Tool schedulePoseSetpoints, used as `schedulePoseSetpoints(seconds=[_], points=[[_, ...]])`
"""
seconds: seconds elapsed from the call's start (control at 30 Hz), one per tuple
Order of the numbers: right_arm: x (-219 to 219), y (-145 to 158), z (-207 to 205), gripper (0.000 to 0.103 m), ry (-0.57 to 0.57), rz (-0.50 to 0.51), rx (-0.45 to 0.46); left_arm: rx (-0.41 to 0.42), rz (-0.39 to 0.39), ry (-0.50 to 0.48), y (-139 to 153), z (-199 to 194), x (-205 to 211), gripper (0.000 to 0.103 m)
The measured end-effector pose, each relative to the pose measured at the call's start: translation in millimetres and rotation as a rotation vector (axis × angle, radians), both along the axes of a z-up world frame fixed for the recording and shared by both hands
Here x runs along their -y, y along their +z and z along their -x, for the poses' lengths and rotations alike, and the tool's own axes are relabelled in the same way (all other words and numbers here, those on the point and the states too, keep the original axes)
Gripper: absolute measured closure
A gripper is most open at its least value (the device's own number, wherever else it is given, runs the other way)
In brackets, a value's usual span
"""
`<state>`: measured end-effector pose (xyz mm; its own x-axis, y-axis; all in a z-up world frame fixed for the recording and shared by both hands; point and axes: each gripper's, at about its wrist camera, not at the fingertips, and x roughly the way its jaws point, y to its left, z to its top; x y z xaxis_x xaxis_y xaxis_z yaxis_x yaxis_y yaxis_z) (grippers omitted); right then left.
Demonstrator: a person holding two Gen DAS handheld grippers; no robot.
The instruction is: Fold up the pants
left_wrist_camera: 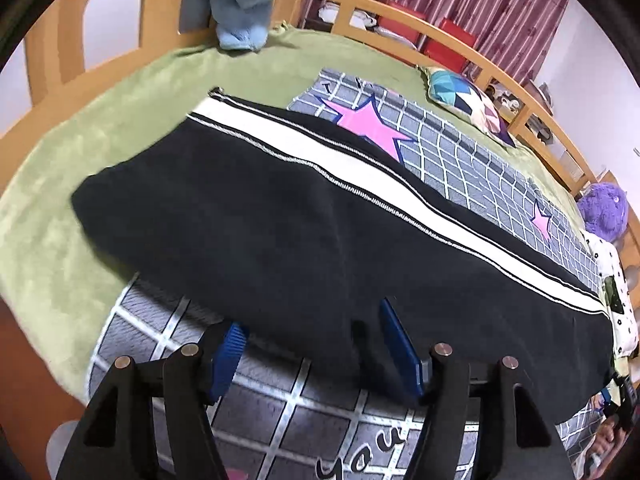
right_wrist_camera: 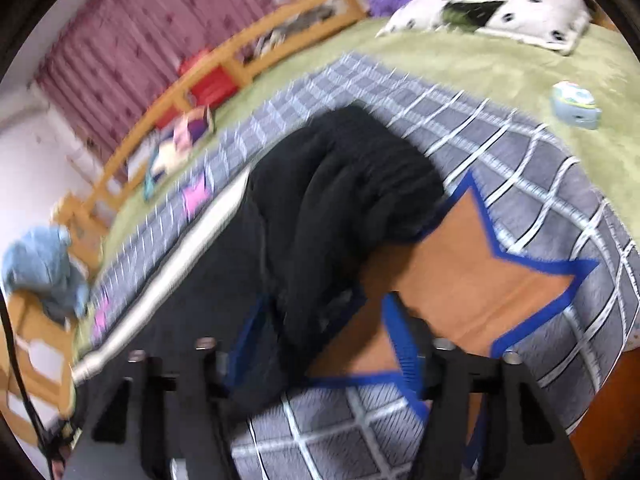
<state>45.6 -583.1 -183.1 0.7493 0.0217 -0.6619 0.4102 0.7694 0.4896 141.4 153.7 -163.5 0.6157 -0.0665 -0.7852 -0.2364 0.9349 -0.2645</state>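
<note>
Both tongs stand released, the left gripper (left_wrist_camera: 316, 340) and right gripper (right_wrist_camera: 320, 344) straddling the black white-striped pants' (left_wrist_camera: 280, 216) edge.

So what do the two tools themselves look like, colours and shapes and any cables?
The left tool has two black angular linkage arms with triangular cut-outs and round silver pivot pins, ending in blue ribbed finger pads. The right tool looks the same: black frame, silver pins, blue ribbed pads, though the view is blurred. A thin black cable runs along the right view's left edge. No sleeves or markings are visible.
</note>
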Motion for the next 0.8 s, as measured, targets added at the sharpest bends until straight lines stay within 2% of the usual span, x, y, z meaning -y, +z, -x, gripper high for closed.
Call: schedulePoseSetpoints(seconds=[0.1, 0.13, 0.17, 0.2, 0.23, 0.27, 0.3, 0.37, 0.43, 0.47, 0.5, 0.6, 0.63, 0.7, 0.77, 0.8], points=[[20.6, -12.5, -23.8, 0.033, -0.048, -0.137, 0.044, 0.009, 0.004, 0.007, 5.5, 6.6, 3.4, 0.039], [27.0, -22.7, -38.7, 0.033, -0.056, -0.212, 0.028, 0.012, 0.0, 0.011, 7.4, 7.0, 5.2, 0.039], [28.6, -30.3, -51.2, 0.041, -0.059, -0.271, 0.019, 0.014, -0.005, 0.017, 9.1, 6.5, 8.0, 0.039], [30.2, -35.3, -62.1, 0.053, -0.067, -0.316, 0.024, 0.019, -0.006, 0.025, 11.4, 7.5, 9.1, 0.039], [30.5, -35.1, -72.1, 0.075, -0.083, -0.314, 0.012, 0.026, -0.003, 0.032, 13.5, 11.9, 8.0, 0.039], [28.7, -22.7, -81.3, 0.085, -0.09, -0.231, -0.016, 0.034, 0.003, 0.038, 17.5, 14.1, 5.6, 0.039], [28.6, -2.8, -82.3, 0.088, -0.059, -0.15, 0.023, 0.042, 0.002, 0.044, 21.5, 13.0, 4.8, 0.039], [40.0, 29.0, -66.5, 0.088, -0.009, -0.128, 0.156, 0.068, -0.023, 0.059, 31.4, 18.6, -2.3, 0.039], [50.4, 40.3, -59.7, 0.088, -0.032, -0.088, 0.167, 0.092, -0.035, 0.062, 37.3, 23.5, -9.7, 0.039], [51.7, 39.7, -63.7, 0.085, -0.043, 0.006, 0.11, 0.096, -0.038, 0.063, 38.7, 23.8, -12.3, 0.039], [54.1, 33.6, -69.1, 0.083, -0.039, 0.047, 0.061, 0.101, -0.037, 0.062, 39.5, 22.5, -15.2, 0.039], [58.7, -4.1, -92.1, 0.073, 0.034, 0.049, -0.178, 0.102, -0.037, 0.06, 39.3, 13.3, -22.4, 0.039], [56.7, -11.2, -91.7, 0.072, 0.051, 0.06, -0.219, 0.102, -0.036, 0.058, 39.0, 9.7, -24.4, 0.039], [49.2, -6.9, -75.1, 0.065, 0.053, 0.123, -0.202, 0.102, -0.034, 0.057, 37.6, 1.1, -31.0, 0.039], [37.4, 4.8, -56.7, 0.052, 0.03, 0.224, -0.231, 0.089, -0.044, 0.053, 34.3, -10.5, -35.6, 0.039], [31.5, 11.0, -49.1, 0.052, 0.018, 0.266, -0.239, 0.077, -0.058, 0.045, 32.2, -18.1, -37.4, 0.039]])
